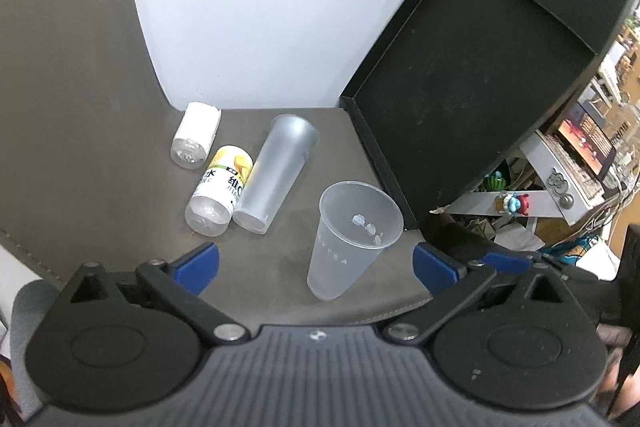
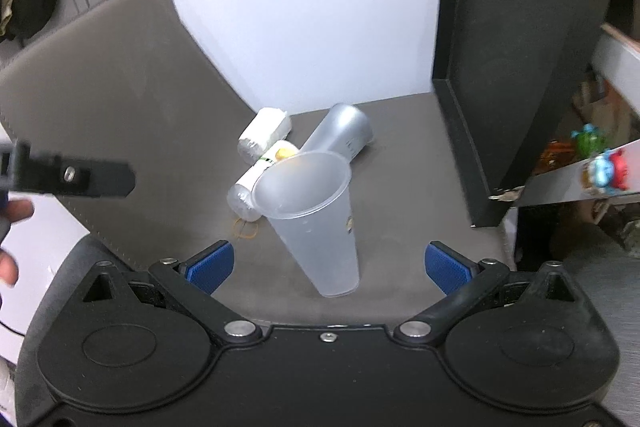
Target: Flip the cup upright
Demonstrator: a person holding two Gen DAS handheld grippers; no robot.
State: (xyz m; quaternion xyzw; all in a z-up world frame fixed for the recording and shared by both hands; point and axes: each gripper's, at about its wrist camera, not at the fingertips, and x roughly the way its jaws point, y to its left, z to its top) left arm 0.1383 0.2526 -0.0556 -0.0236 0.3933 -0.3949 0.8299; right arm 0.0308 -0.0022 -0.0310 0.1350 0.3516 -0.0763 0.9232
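A translucent plastic cup [image 1: 352, 239] stands upright on the dark grey mat, mouth up; it also shows in the right wrist view [image 2: 316, 215]. A second, taller frosted cup [image 1: 276, 173] lies on its side behind it, also seen in the right wrist view [image 2: 340, 135]. My left gripper [image 1: 316, 267] is open, with the upright cup between and just beyond its blue pads, not touching. My right gripper [image 2: 328, 265] is open too, the upright cup standing between its pads, apart from them.
Two small bottles lie on the mat: a yellow-labelled one [image 1: 220, 191] against the lying cup and a white one [image 1: 196, 135] behind it. A black tray [image 1: 472, 83] leans at the right. A white wall panel [image 1: 256, 7] stands behind. The mat's edge runs near me.
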